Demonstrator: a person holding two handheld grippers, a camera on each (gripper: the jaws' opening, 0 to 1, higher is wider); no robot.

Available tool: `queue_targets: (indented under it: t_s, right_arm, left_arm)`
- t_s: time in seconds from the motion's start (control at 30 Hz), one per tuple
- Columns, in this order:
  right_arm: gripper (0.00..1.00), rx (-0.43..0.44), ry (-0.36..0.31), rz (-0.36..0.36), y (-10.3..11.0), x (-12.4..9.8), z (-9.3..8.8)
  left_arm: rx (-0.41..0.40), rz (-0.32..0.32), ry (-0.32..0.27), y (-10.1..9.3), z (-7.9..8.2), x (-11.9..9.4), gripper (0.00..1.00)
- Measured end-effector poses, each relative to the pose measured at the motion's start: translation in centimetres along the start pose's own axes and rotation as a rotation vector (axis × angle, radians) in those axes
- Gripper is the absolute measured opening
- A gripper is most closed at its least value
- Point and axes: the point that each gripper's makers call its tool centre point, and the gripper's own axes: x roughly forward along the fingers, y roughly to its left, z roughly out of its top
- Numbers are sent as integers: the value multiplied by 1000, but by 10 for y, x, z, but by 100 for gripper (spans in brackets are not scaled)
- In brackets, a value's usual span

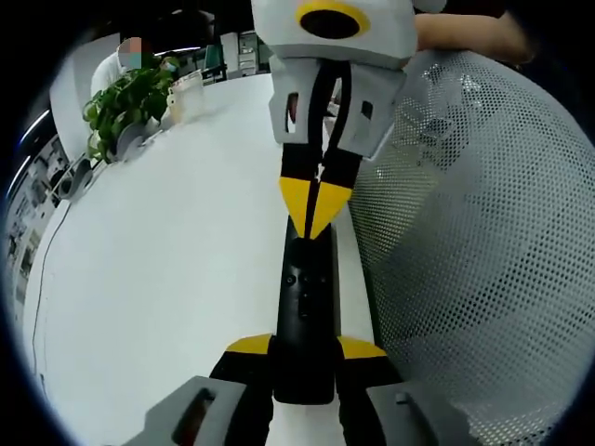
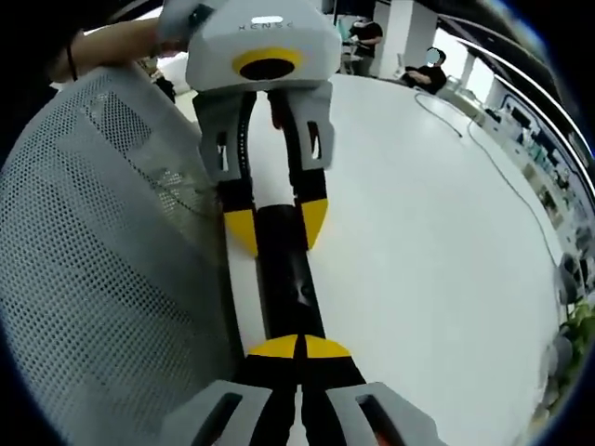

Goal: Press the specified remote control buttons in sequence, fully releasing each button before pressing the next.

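Here we see a potted plant [image 1: 125,102] at far left, a white table [image 1: 158,269] and a mesh chair back [image 1: 483,242] right, the black remote [image 1: 305,316] lying lengthwise along the table edge, clamped by the left gripper [image 1: 305,351], the right gripper [image 1: 314,206] closed, tips on its far end.

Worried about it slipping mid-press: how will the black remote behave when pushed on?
The remote looks rigid, so it likely won't flex. Its glossy black casing may slide on the smooth white table, though the left gripper clamps one end.
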Motion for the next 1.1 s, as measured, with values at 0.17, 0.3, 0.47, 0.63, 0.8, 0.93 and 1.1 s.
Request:
queue_targets:
  t_s: [0.17, 0.3, 0.47, 0.63, 0.8, 0.93, 1.1]
  right_arm:
    - [0, 0, 10, -1, -1, 1, 1]
    - [0, -7, 35, 3, -1, 2, 1]
    - [0, 29, -11, 0, -2, 1, 1]
    - [0, 37, -7, 19, -1, 1, 3]
    - [0, 0, -16, 23, 3, 6, 9]
    - [0, -4, -21, 19, 2, 6, 9]
    - [0, -14, 2, 17, 2, 7, 10]
  left_arm:
    - [4, -1, 1, 1, 0, 0, 25]
    - [8, -1, 5, 1, 0, 0, 25]
    - [8, 0, 3, 1, 0, 0, 25]
    - [4, 1, 2, 1, 0, 0, 25]
    - [2, 1, -3, 1, 0, 0, 25]
    - [3, 1, -2, 1, 0, 0, 25]
    - [7, 0, 0, 1, 0, 1, 25]
